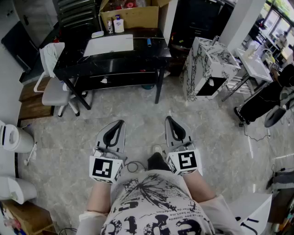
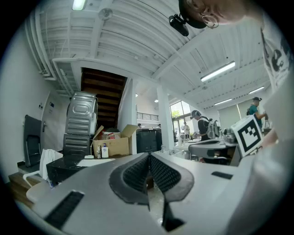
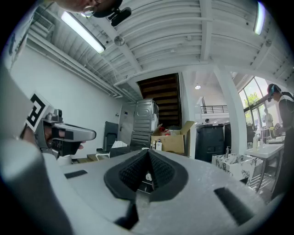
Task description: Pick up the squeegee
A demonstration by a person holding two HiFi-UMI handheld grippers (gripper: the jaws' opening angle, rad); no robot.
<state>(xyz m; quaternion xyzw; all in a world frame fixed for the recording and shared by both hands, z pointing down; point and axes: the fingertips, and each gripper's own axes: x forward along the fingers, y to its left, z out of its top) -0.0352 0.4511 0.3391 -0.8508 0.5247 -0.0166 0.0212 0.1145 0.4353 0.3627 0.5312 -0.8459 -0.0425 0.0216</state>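
I make out no squeegee for certain in any view. A small blue-ended object [image 1: 150, 42] lies on the black table [image 1: 151, 57] far ahead; what it is I cannot tell. My left gripper [image 1: 121, 122] [image 2: 149, 156] is held level over the floor, its jaws shut with nothing between them. My right gripper [image 1: 168, 119] [image 3: 148, 153] hangs beside it at the same height, also shut and empty. Each gripper shows in the other's view: the right gripper [image 2: 216, 146] and the left gripper [image 3: 69, 133]. Both stand well short of the table.
A white sheet [image 1: 109, 45], a cardboard box [image 1: 131, 13] and a bottle [image 1: 118, 24] sit on the table. A grey chair [image 1: 55, 92] stands at its left, a marbled cabinet [image 1: 206, 69] and a rack [image 1: 250, 69] to the right. White bins [image 1: 14, 137] line the left wall.
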